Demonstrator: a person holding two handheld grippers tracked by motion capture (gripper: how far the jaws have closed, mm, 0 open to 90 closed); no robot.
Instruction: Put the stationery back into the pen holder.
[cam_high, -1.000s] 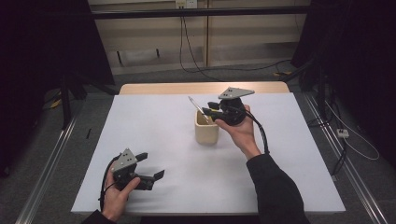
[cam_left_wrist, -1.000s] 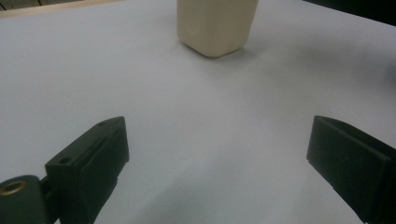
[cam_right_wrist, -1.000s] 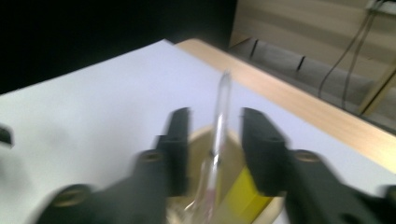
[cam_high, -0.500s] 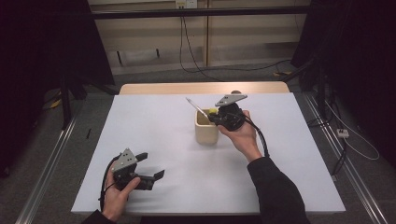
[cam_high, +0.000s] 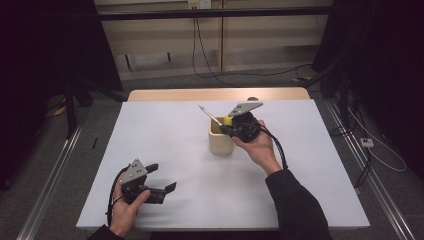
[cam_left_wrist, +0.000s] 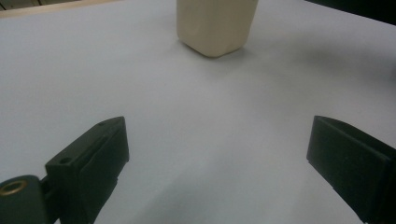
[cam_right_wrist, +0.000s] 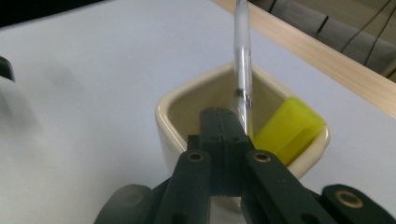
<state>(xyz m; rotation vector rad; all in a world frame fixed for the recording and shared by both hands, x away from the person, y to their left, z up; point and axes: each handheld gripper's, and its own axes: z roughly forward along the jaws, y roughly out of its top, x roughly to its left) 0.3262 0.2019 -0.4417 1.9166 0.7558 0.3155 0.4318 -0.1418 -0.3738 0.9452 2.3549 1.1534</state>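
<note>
A cream square cup (cam_high: 220, 142) stands mid-table, right of centre. My right gripper (cam_high: 227, 129) hovers at its rim, shut on a thin clear pen (cam_high: 210, 115) that slants up and to the left. In the right gripper view the jaws (cam_right_wrist: 224, 126) meet on the pen (cam_right_wrist: 243, 60) over the cup's mouth (cam_right_wrist: 187, 107), and a yellow block (cam_right_wrist: 287, 128) leans inside. My left gripper (cam_high: 162, 176) rests low near the front left, open and holding nothing. Its view (cam_left_wrist: 219, 144) looks across bare table to the cup (cam_left_wrist: 217, 23).
A white table (cam_high: 165, 130) with a wooden strip (cam_high: 215, 94) along its far edge. Dark curtains and floor rails flank both sides. Cables lie on the floor at the right (cam_high: 380, 150).
My right gripper has dipped slightly toward the cup's rim, still shut on the pen. The left gripper has stayed put.
</note>
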